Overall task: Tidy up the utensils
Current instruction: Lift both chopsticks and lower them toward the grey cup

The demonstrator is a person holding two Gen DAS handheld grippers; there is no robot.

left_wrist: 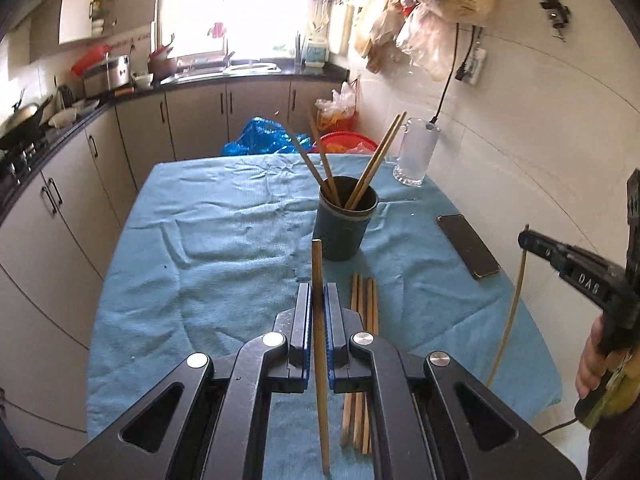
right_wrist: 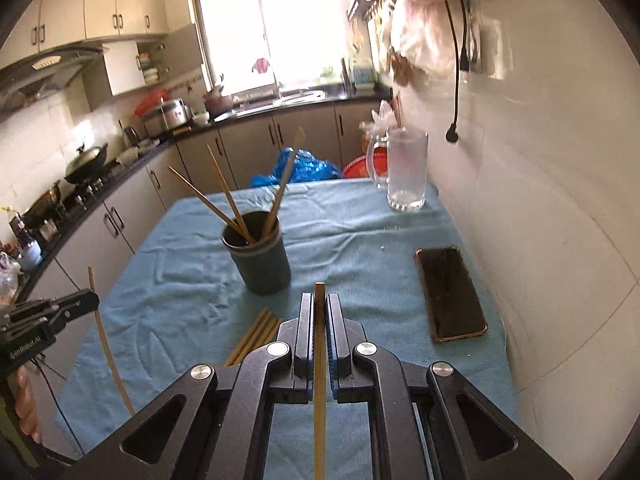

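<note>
A dark cup [left_wrist: 344, 220] stands on the blue-towelled table [left_wrist: 200, 240] and holds several wooden chopsticks [left_wrist: 374, 164]. It also shows in the right wrist view [right_wrist: 258, 260]. My left gripper [left_wrist: 318, 300] is shut on one chopstick [left_wrist: 319, 320], held upright in front of the cup. My right gripper [right_wrist: 319, 312] is shut on another chopstick [right_wrist: 319, 380], to the right of the cup. Several loose chopsticks [left_wrist: 365, 308] lie on the towel near the cup, also seen in the right wrist view [right_wrist: 256, 334]. The right gripper [left_wrist: 528, 240] shows at the left view's right edge, the left gripper [right_wrist: 86, 300] at the right view's left edge.
A black phone [right_wrist: 450, 294] lies on the towel by the tiled wall. A glass mug [right_wrist: 406, 168] stands at the table's far right corner. Kitchen cabinets and a stove counter [left_wrist: 48, 152] run along the left. Blue and red bags [left_wrist: 264, 138] sit behind the table.
</note>
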